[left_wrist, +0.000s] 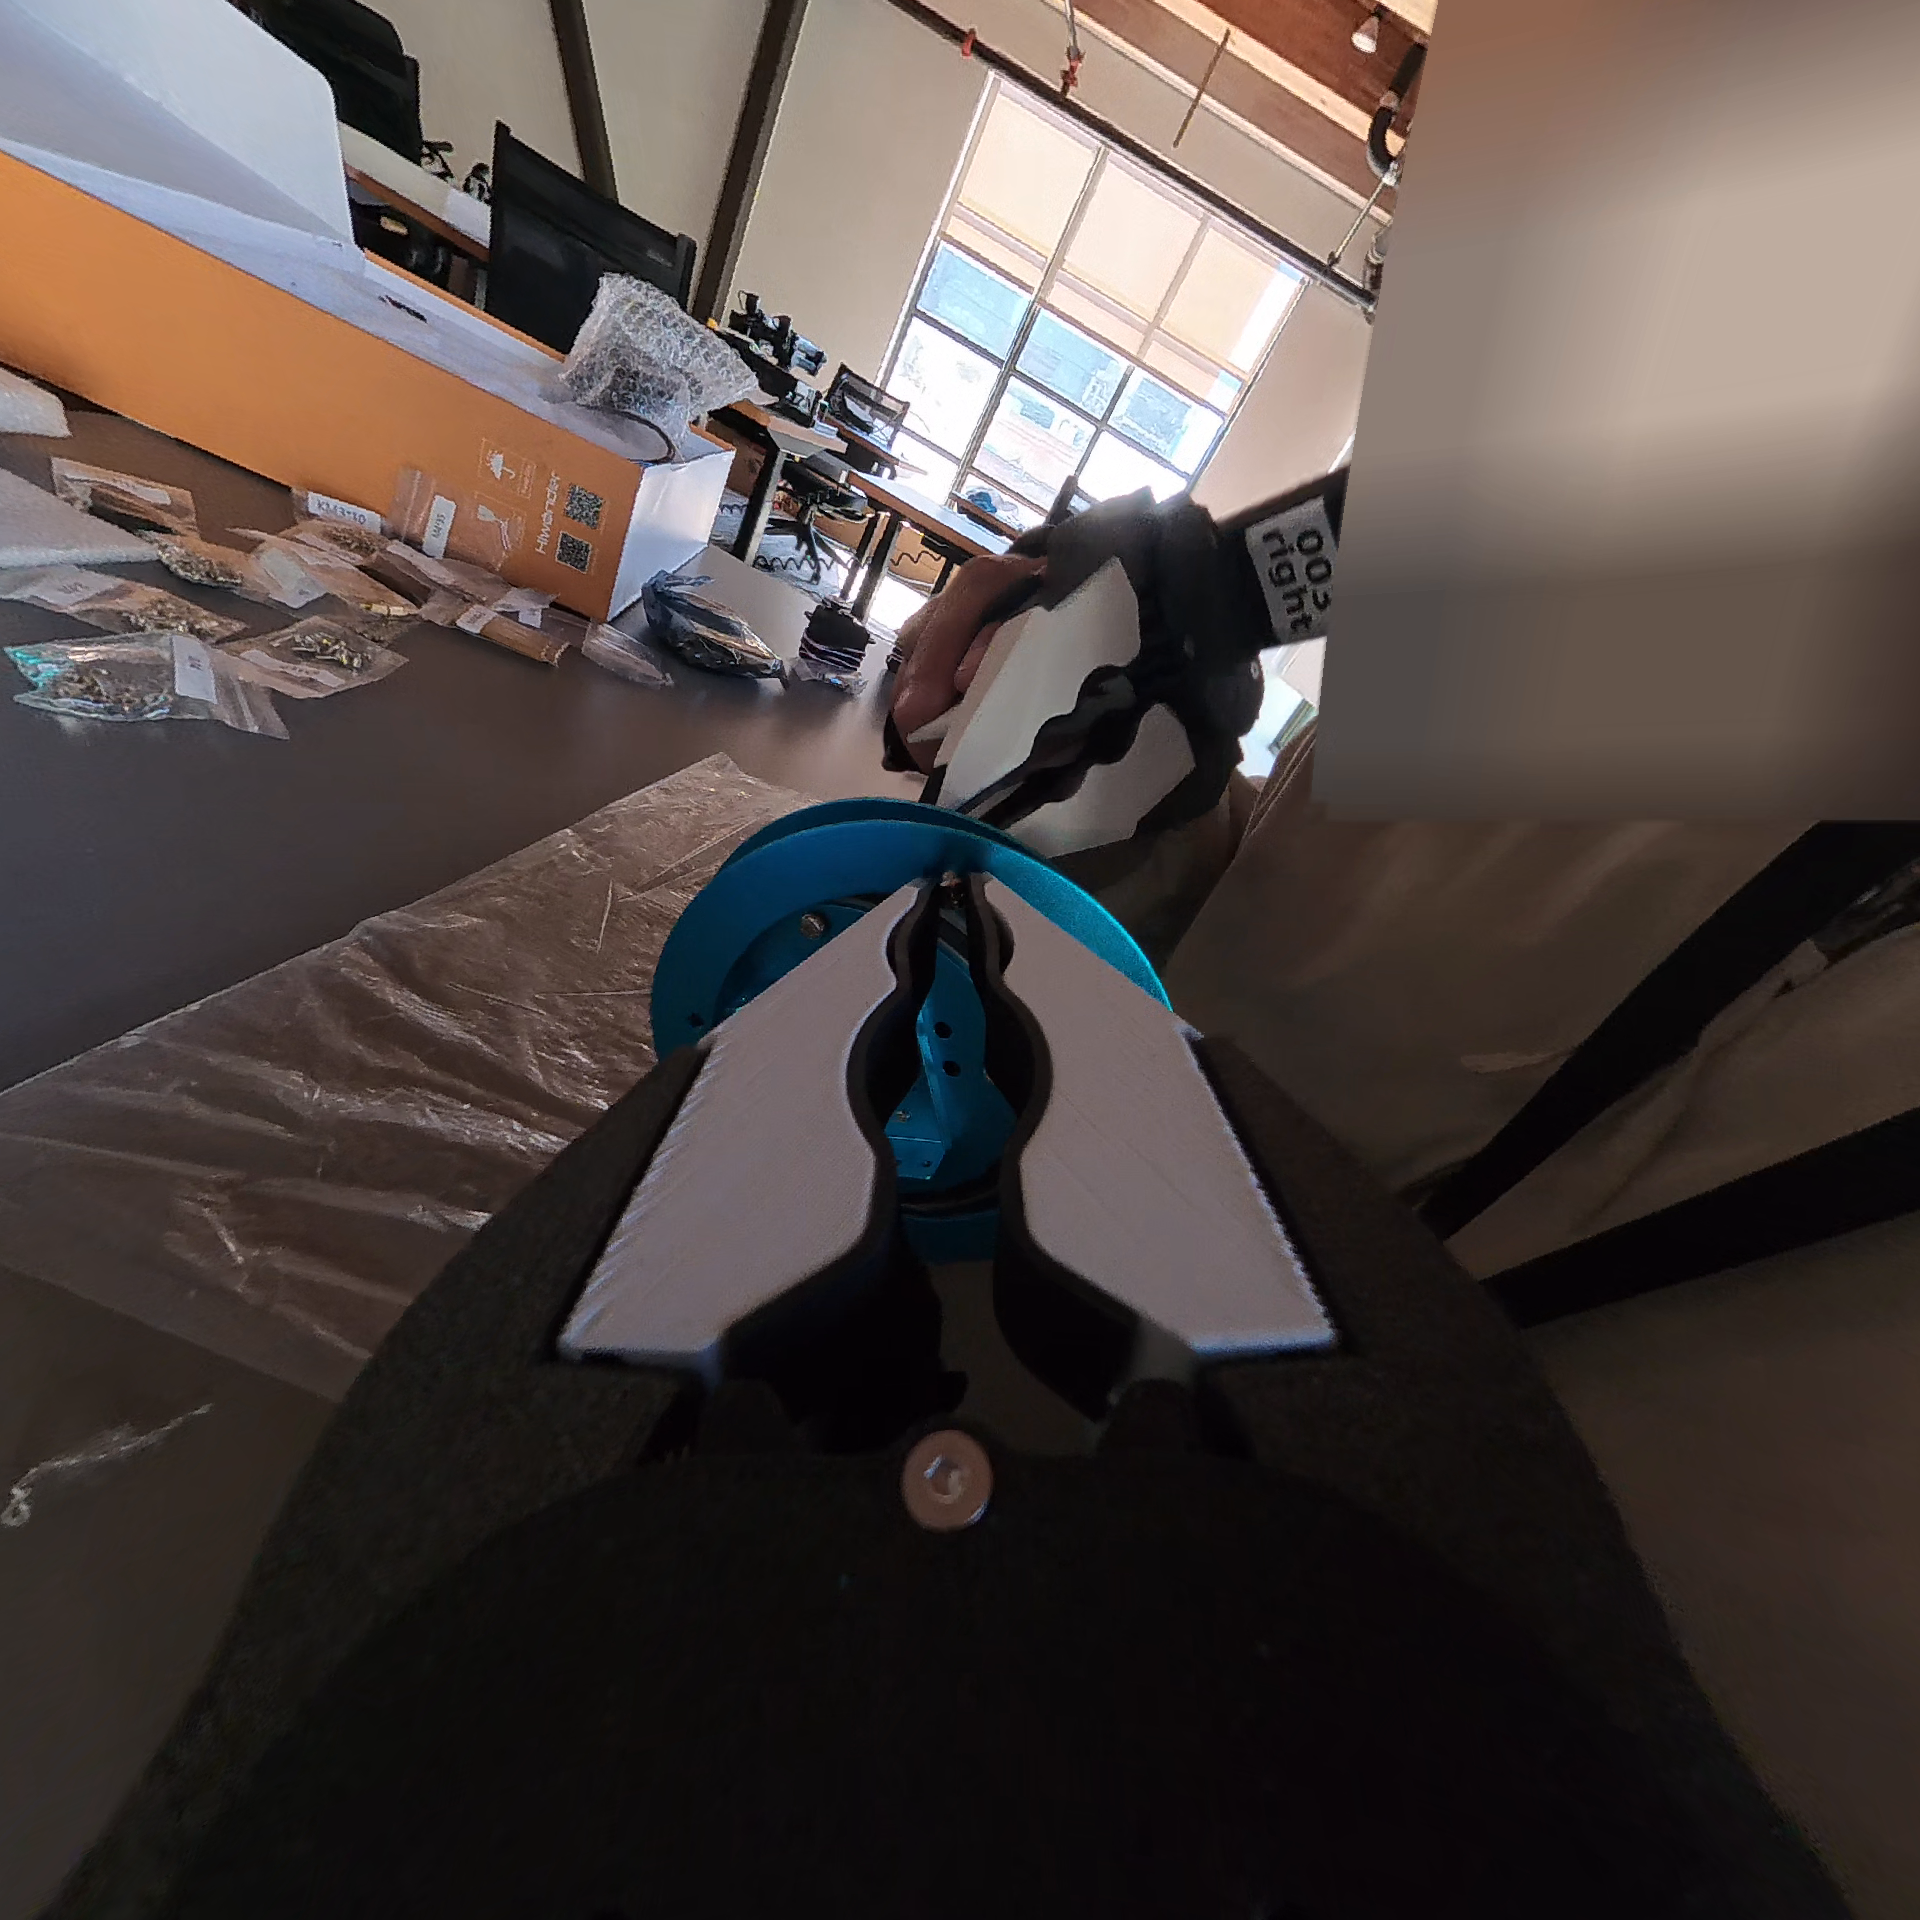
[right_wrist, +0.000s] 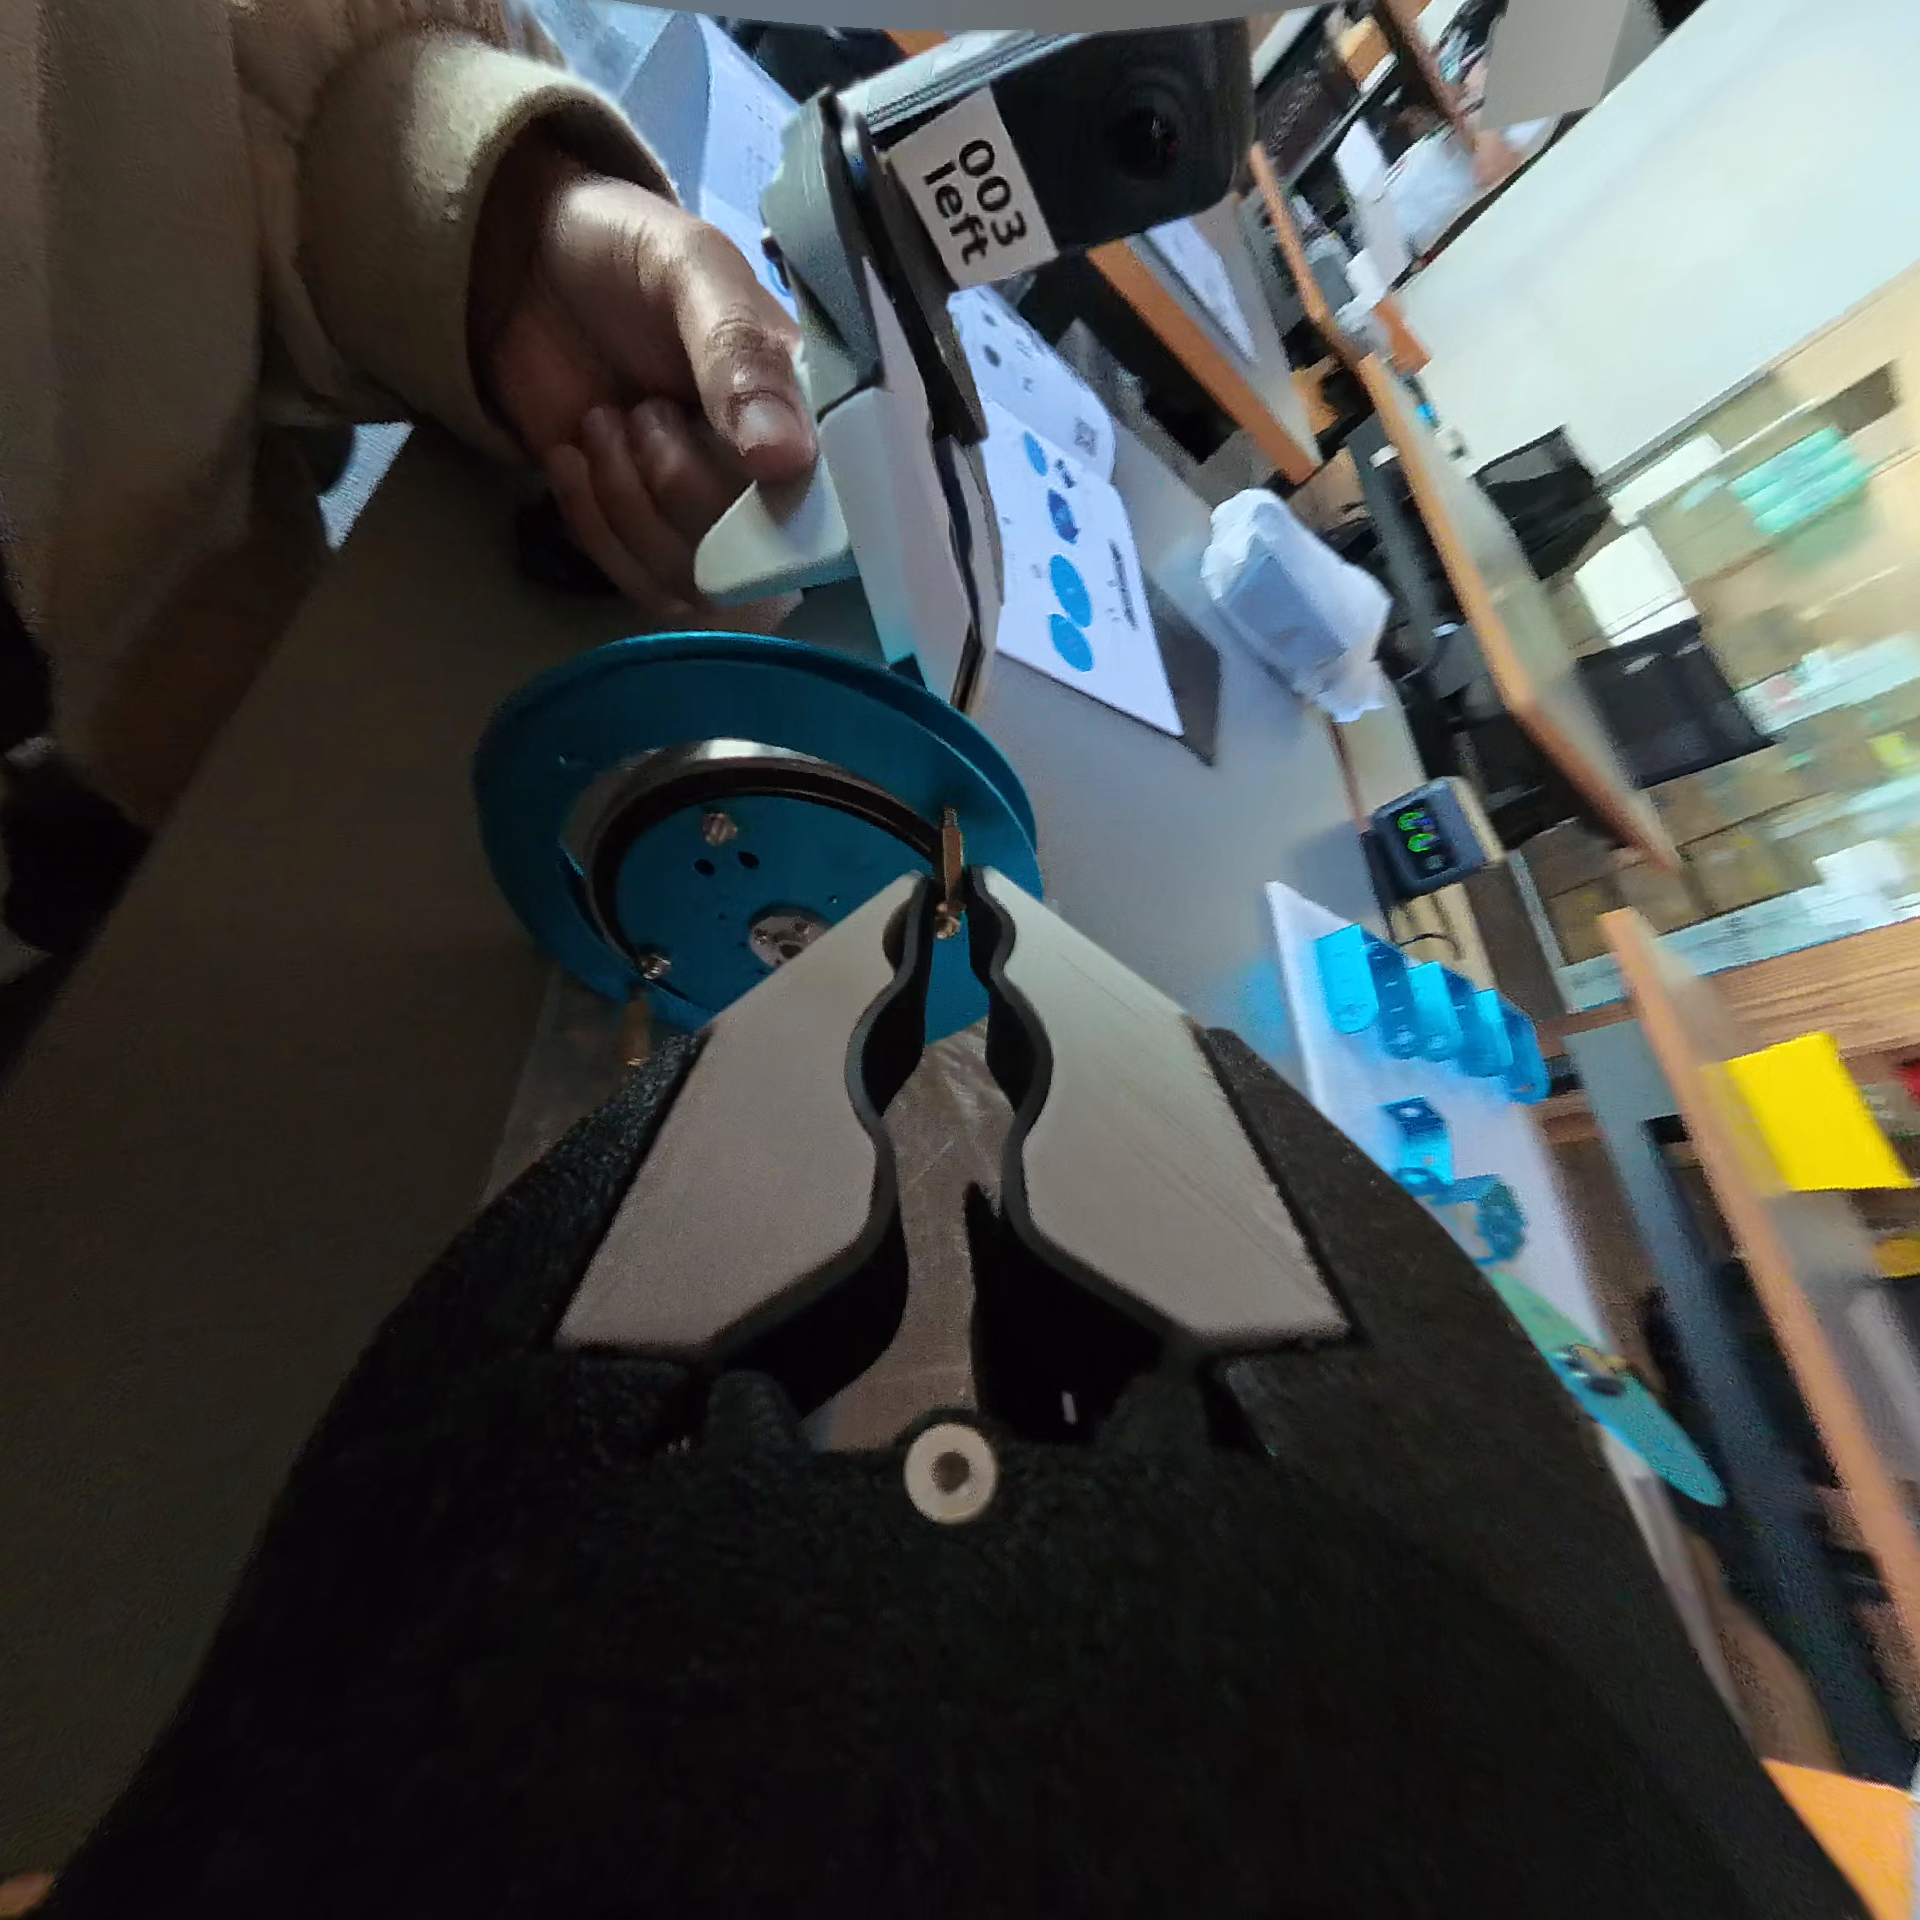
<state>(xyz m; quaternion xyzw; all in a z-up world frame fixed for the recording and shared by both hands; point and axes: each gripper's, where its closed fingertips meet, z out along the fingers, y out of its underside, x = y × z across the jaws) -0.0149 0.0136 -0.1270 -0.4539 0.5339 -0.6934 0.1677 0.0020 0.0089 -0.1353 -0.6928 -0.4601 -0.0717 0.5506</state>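
1. Left hand-held gripper (left_wrist: 948, 883): fingers pressed together on the rim of the blue disc (left_wrist: 790, 847), which stands on edge over the plastic sheet (left_wrist: 364, 1091) on the bench (left_wrist: 312, 831).
2. Right hand-held gripper (right_wrist: 948, 883): nearly closed, pinching a small brass post (right_wrist: 949, 847) at the disc's face.

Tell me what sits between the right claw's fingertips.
A small brass standoff, pinched at the right claw against the blue disc's rim; the right wrist view shows it.
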